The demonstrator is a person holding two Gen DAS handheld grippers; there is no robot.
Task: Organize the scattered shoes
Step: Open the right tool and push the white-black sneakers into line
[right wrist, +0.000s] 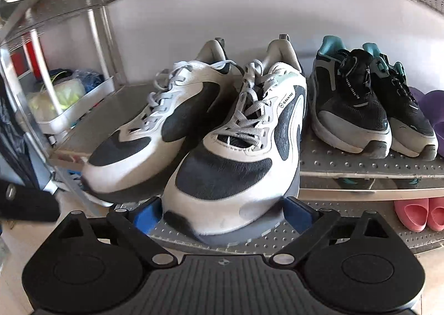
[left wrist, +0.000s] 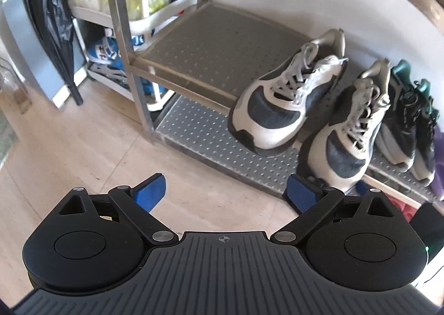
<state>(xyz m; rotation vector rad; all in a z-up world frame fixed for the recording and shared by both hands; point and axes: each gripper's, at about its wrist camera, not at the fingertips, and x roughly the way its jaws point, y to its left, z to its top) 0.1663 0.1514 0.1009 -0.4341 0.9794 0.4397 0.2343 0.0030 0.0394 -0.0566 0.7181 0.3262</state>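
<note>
Two white and dark grey sneakers stand on a metal shoe rack shelf (left wrist: pixel 205 46), toes over its front edge. The left sneaker (left wrist: pixel 288 93) also shows in the right wrist view (right wrist: pixel 155 132). The right sneaker (left wrist: pixel 347 132) shows large in the right wrist view (right wrist: pixel 236 159). My right gripper (right wrist: pixel 222 215) is wide open, its blue pads (right wrist: pixel 145 216) on either side of that sneaker's toe; contact cannot be told. My left gripper (left wrist: pixel 226 193) is open and empty over the floor in front of the rack.
A pair of black and teal sneakers (right wrist: pixel 369 109) stands to the right on the same shelf, with a purple shoe (right wrist: pixel 435 112) beyond. Pink shoes (right wrist: pixel 419 212) sit on the lower shelf (left wrist: pixel 211 134). A white trolley (left wrist: pixel 155 12) and a black umbrella (left wrist: pixel 55 23) stand left.
</note>
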